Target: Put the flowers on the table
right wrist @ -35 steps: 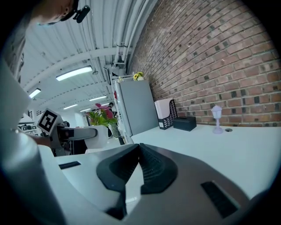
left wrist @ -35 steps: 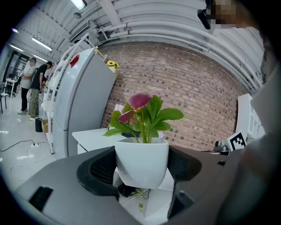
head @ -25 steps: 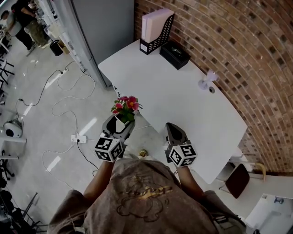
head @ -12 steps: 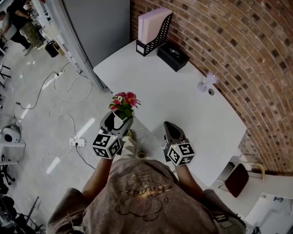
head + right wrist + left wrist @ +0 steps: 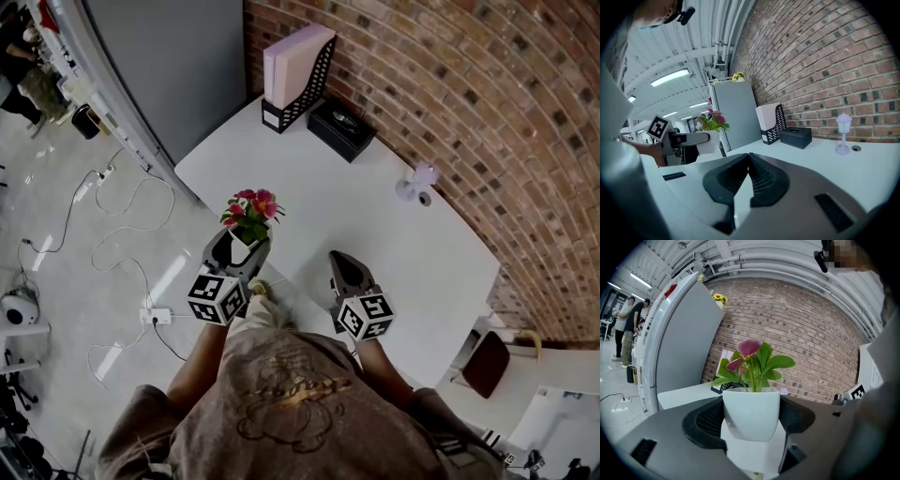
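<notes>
The flowers (image 5: 751, 359) are pink and red blooms over broad green leaves, upright in a small white pot (image 5: 751, 416); the left claw (image 5: 241, 247) is clamped on that pot, one jaw on each side, with the blooms rising just past its tips; it is held up at the near edge of the table (image 5: 394, 234); the right claw (image 5: 747, 161), jaws pressed together on nothing, hovers near on its right.
</notes>
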Demonstrator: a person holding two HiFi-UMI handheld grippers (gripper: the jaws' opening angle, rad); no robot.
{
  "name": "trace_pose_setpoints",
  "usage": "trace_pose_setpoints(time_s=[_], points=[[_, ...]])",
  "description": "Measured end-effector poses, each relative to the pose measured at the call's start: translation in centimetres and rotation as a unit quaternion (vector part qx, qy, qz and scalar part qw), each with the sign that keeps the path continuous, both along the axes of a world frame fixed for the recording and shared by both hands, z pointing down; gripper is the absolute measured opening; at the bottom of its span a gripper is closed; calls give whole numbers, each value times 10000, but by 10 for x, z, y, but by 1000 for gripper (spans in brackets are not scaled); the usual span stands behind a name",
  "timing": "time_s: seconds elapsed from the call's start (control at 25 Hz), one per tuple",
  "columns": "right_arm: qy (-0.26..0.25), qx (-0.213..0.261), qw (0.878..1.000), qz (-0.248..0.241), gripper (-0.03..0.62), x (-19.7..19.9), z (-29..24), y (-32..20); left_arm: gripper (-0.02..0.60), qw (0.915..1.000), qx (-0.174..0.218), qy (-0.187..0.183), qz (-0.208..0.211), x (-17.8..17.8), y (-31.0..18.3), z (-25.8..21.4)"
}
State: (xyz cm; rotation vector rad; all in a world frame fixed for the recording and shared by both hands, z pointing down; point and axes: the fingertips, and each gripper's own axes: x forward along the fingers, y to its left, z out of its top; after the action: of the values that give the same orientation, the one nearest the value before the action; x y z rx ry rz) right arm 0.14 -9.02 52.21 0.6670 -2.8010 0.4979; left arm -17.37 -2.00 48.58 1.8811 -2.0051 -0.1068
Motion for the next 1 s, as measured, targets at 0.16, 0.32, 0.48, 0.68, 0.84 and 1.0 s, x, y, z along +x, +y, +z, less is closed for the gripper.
trace_pose_setpoints(time_s=[0.16,0.32,0.48,0.68,0.84,1.0], points=[[13,-9,9998,193,2,-12,-2,-19,359,9998,-31,48,186,-15,-25,2],[42,-15,9991,426,2,-21,-3,-36,359,9991,-56,64,419,-28,-51,4],[76,-37,9976,690,2,-28,-2,-50,359,9975,-58,38,697,-39,-75,3],[103,-23,9945,1046,2,-39,-4,-62,359,9943,-96,48,1061,-54,-102,7],[91,-27,9913,1313,2,-40,-4,-69,359,9909,-81,-14,1346,-56,-122,9],[111,-74,9892,1457,2,-37,-3,-71,359,9886,-106,-64,1499,-56,-140,11]])
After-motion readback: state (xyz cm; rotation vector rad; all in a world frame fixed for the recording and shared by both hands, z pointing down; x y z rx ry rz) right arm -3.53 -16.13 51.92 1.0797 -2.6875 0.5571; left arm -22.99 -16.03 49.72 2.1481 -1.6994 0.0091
